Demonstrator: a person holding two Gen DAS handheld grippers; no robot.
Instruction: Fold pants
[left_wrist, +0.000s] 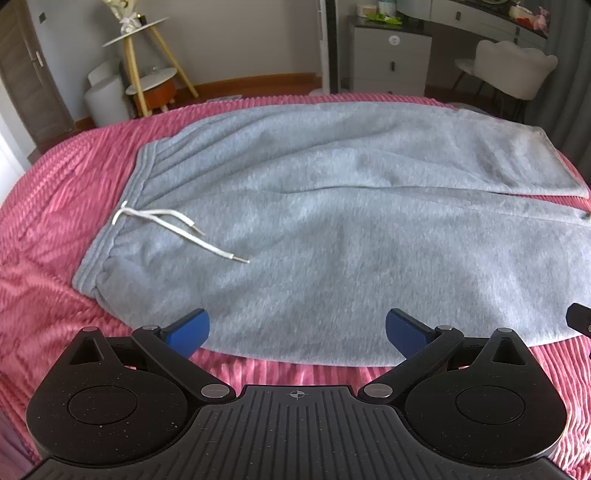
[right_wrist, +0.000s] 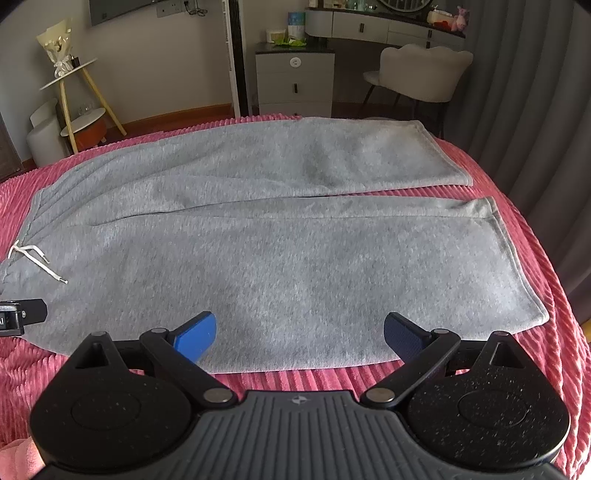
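Grey fleece pants (left_wrist: 332, 229) are spread flat across a pink ribbed bed cover (left_wrist: 48, 206), filling the middle of both frames, with the waistband (left_wrist: 110, 218) and its white drawstring (left_wrist: 173, 229) at the left and the two leg hems at the right. No fold is seen yet: both legs lie side by side at full length, so the whole task is judged to remain.

In the left wrist view, the left tool (left_wrist: 297, 334) is held wide open with nothing between its blue pads (left_wrist: 188, 332), and it is poised at the lower edge of the near leg, towards the waistband end. In the right wrist view, the right tool (right_wrist: 299, 338) is likewise spread wide and empty, over the same near edge but closer to the hems. Whether either tool touches the cloth cannot be told. A first fold of one leg over the other seems the likely next step.
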